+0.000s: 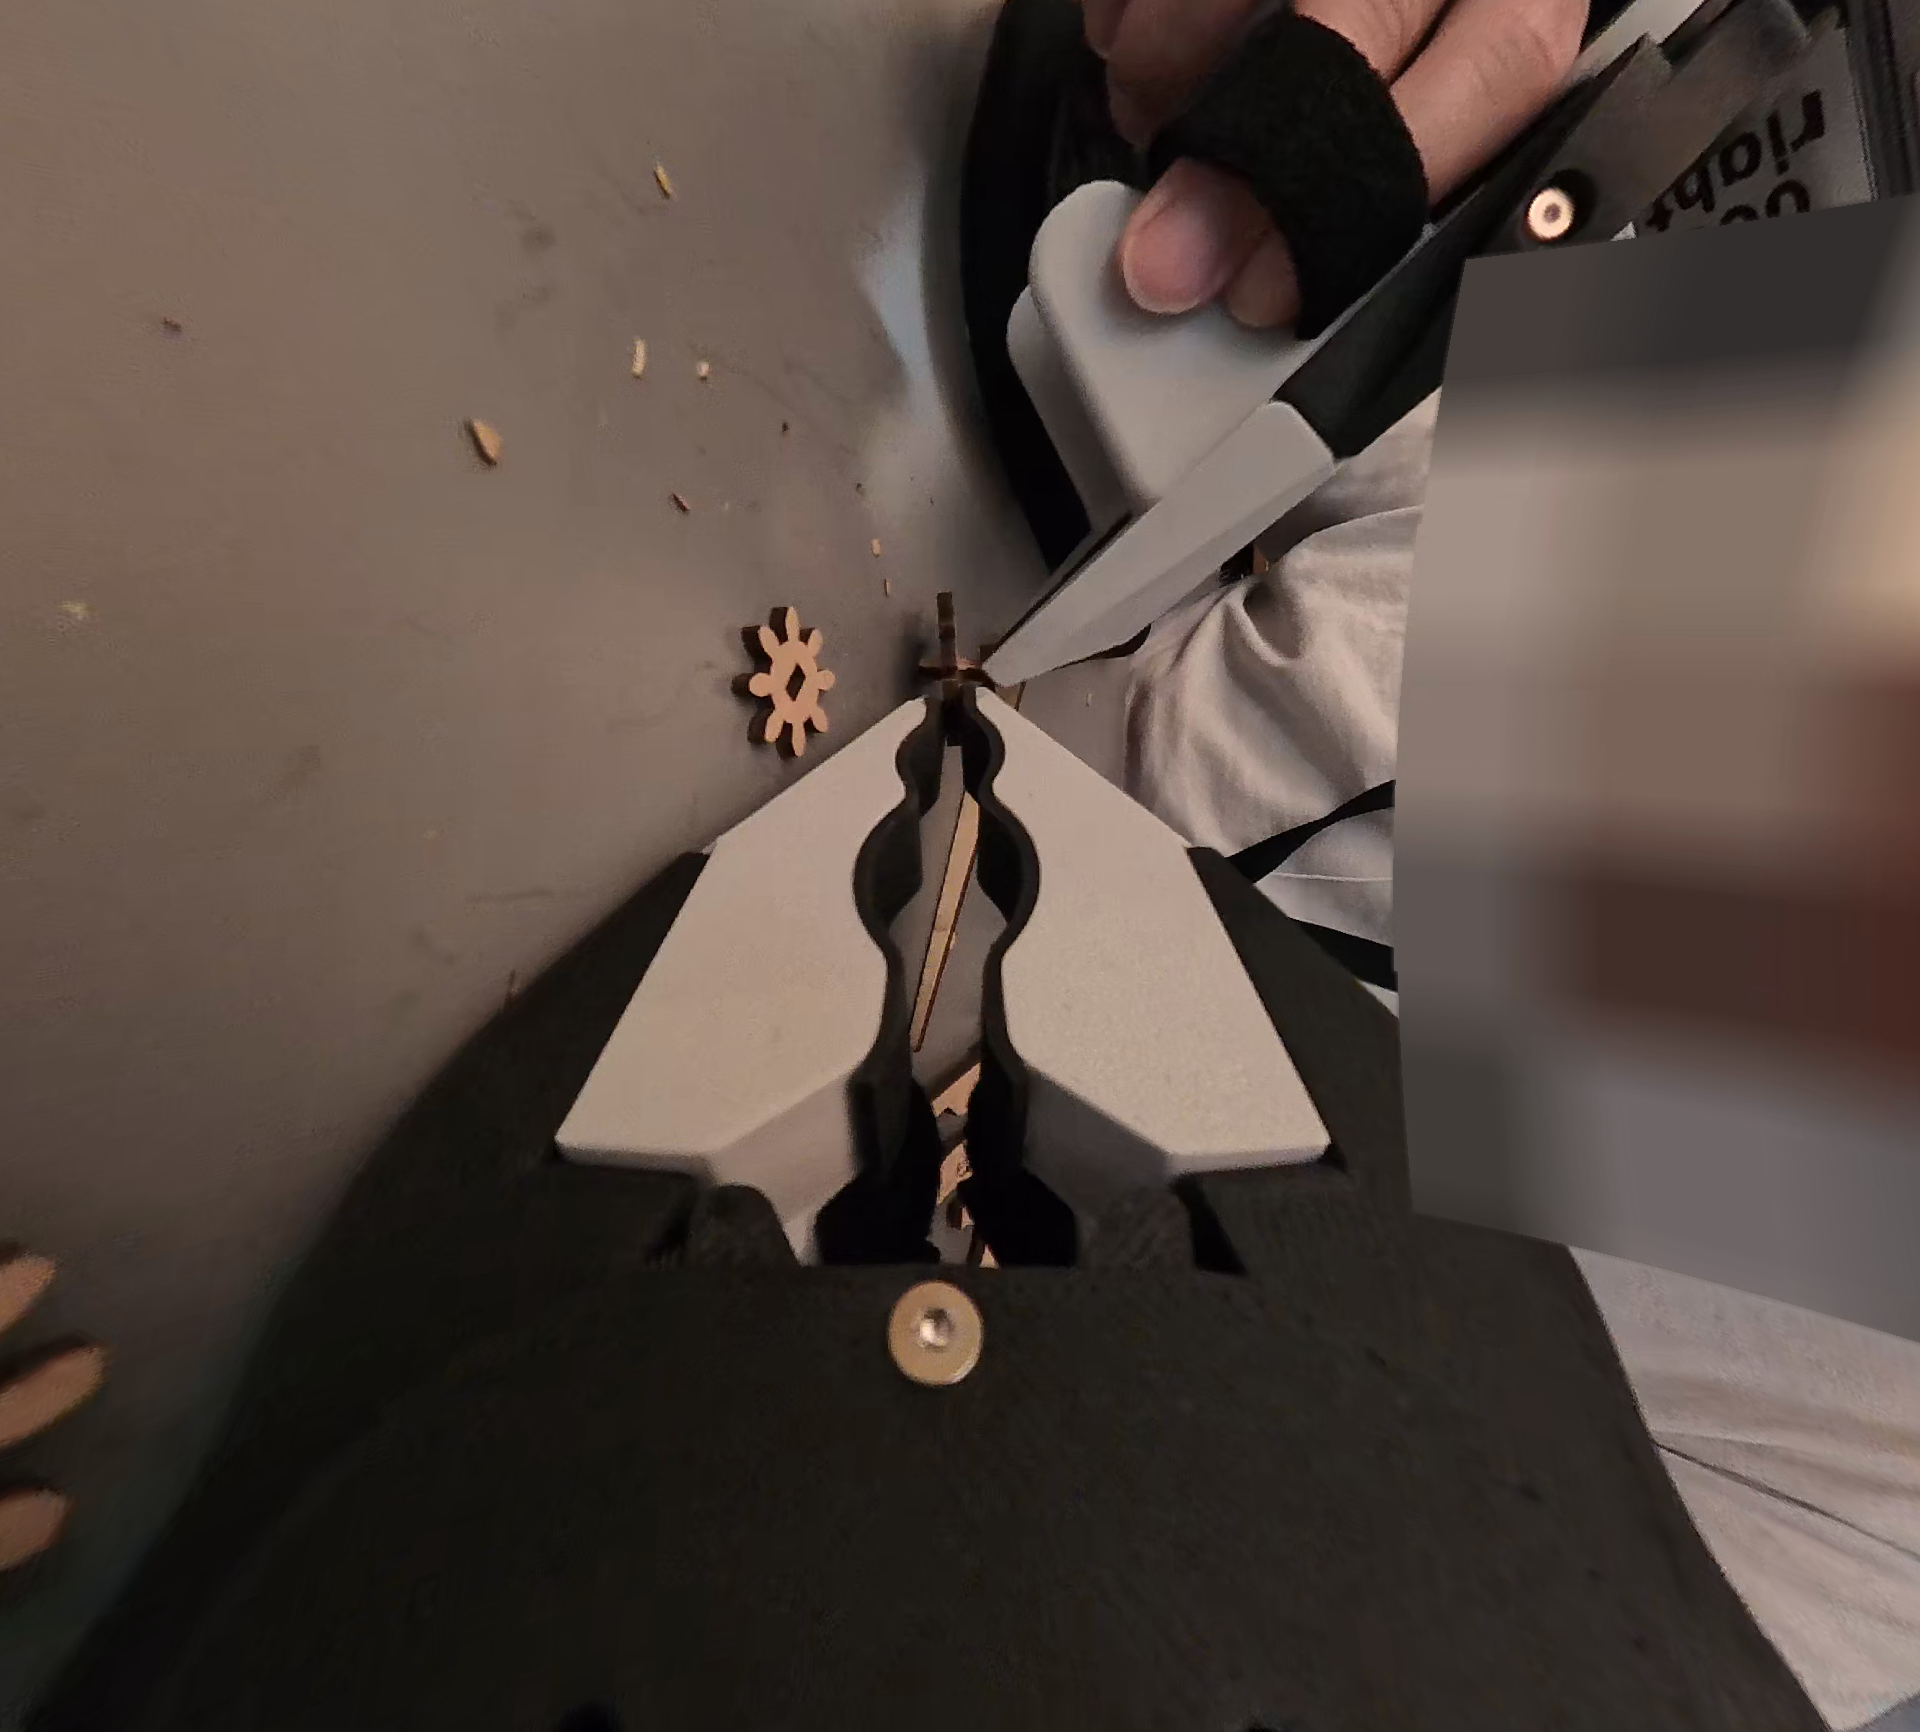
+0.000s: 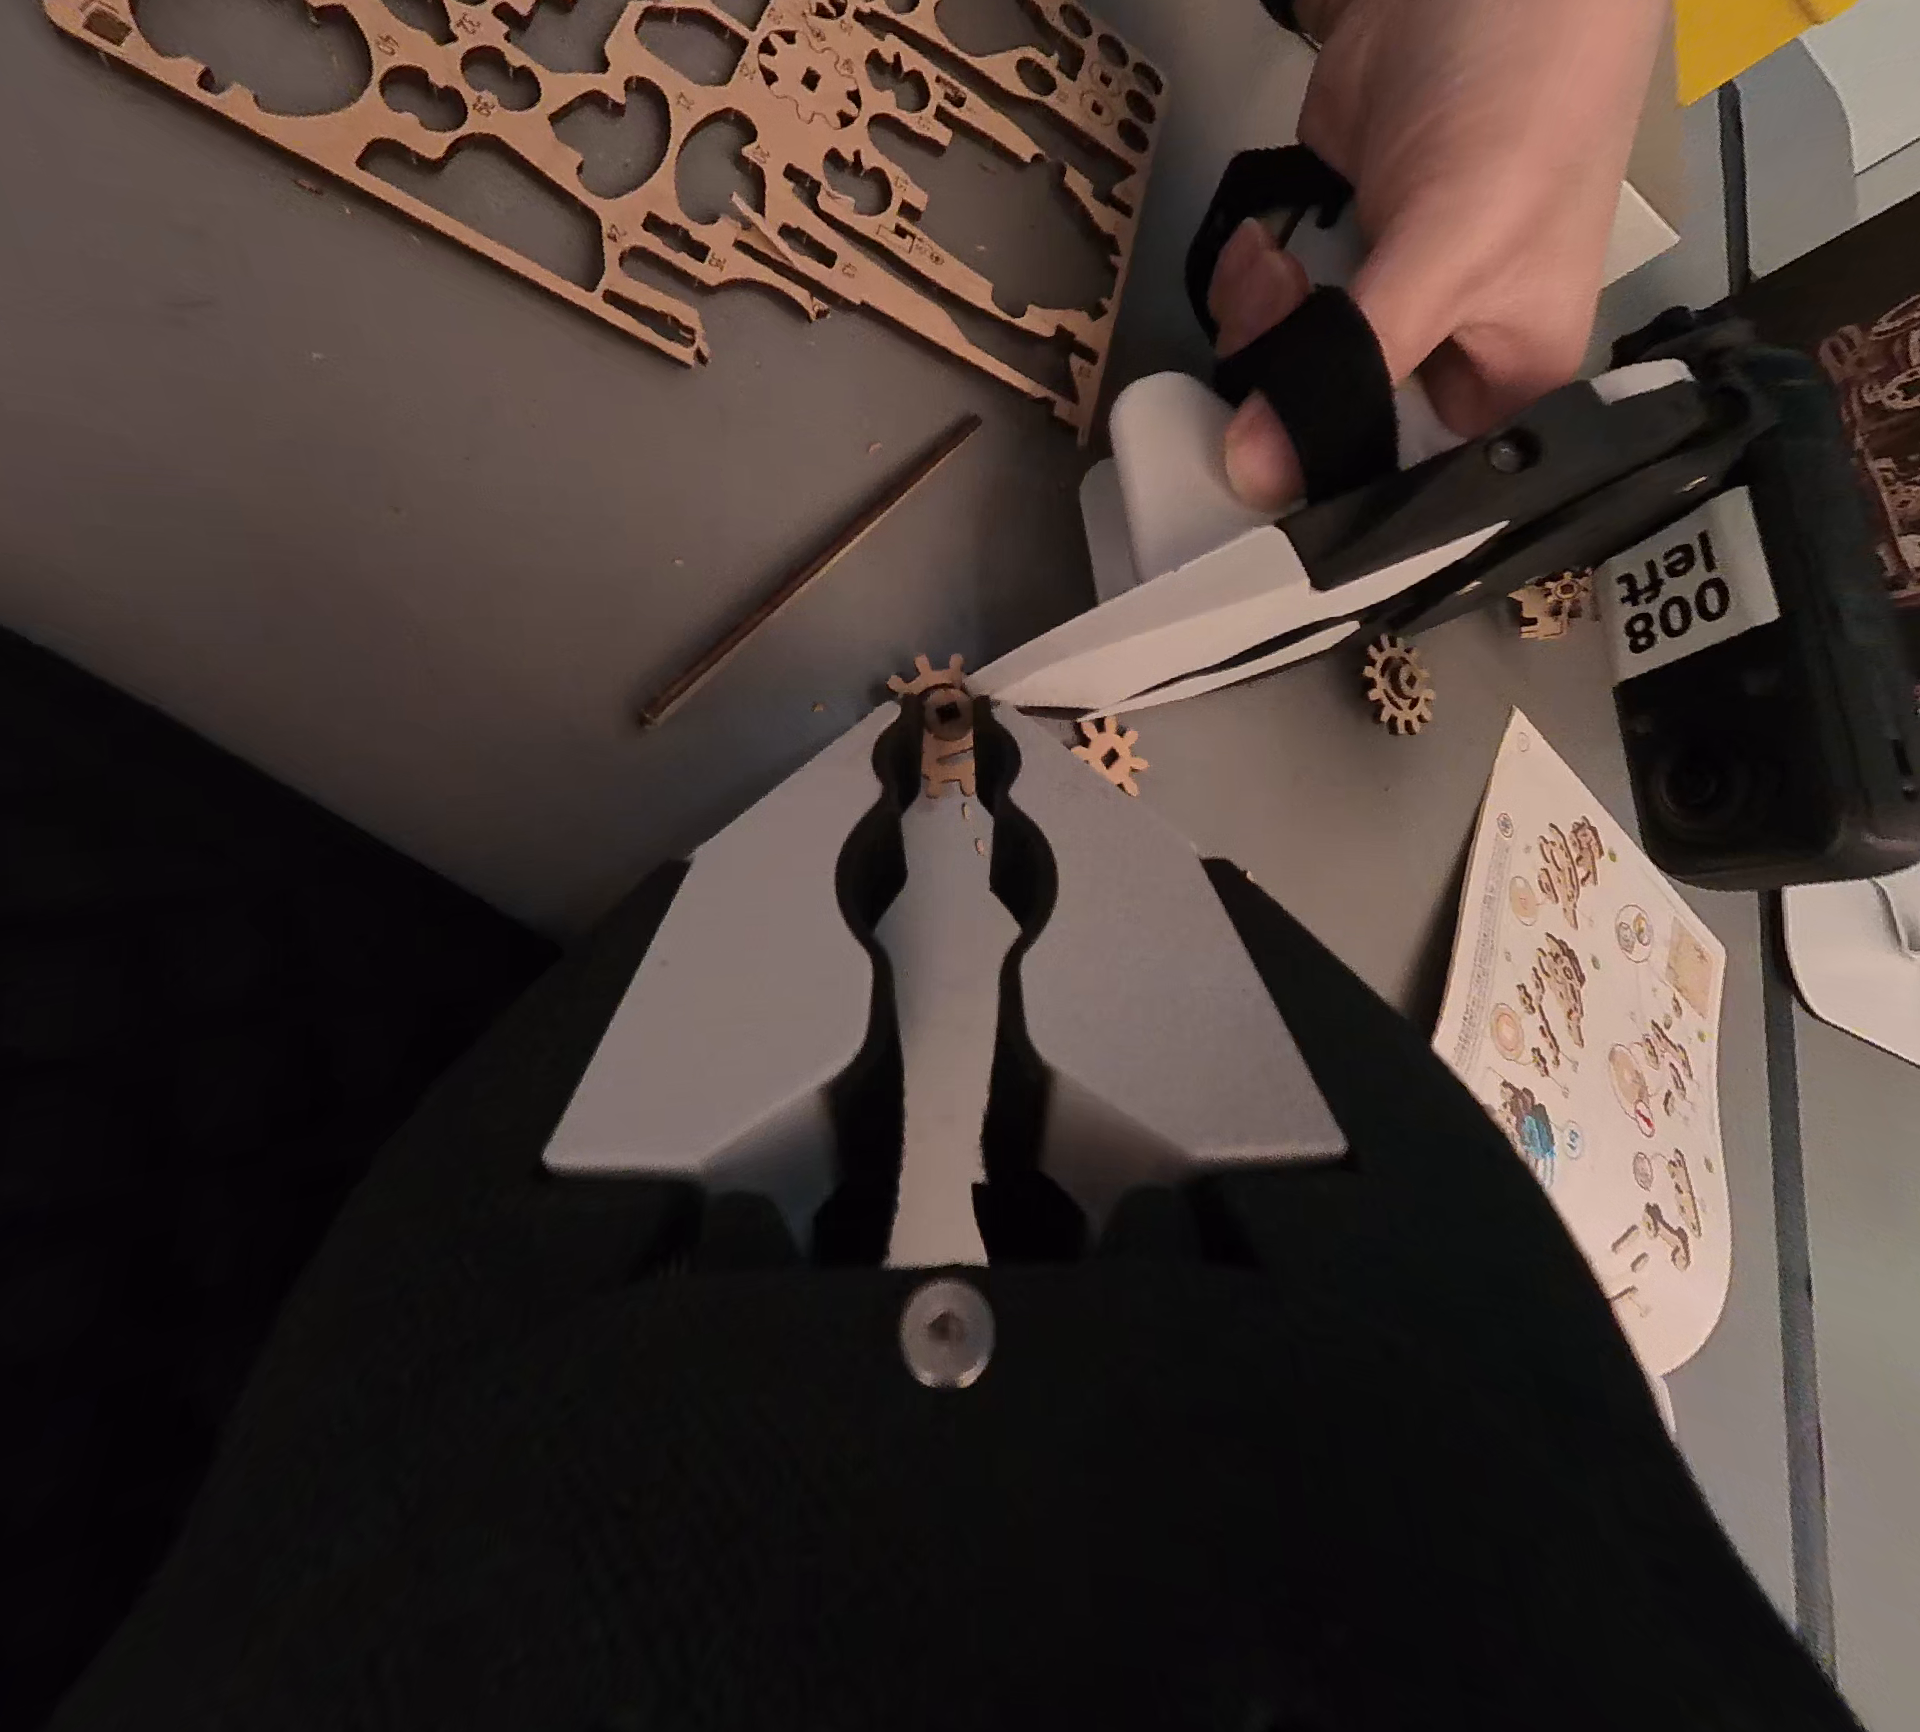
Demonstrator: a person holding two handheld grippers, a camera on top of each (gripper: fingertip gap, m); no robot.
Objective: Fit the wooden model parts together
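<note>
1. The left gripper point(image 1: 951, 695) was clamped on a thin wooden strip point(image 1: 948, 903), seen edge-on between its grey fingers.
2. The right gripper point(image 2: 945, 726) was clamped on a small slotted wooden piece point(image 2: 948, 763) with a square hole, its tip meeting a little gear point(image 2: 925, 676) above the grey bench point(image 2: 416, 487).
3. The two gripper tips met at that joint.
4. A loose gear point(image 1: 787, 683) lay on the bench just beside it.
5. A punched-out wooden parts sheet point(image 2: 582, 93), a thin dark rod point(image 2: 810, 570), another gear point(image 2: 1394, 683) and a printed instruction leaflet point(image 2: 1590, 1038) lay around.
6. A white label with writing sat on the far gripper's body.
</note>
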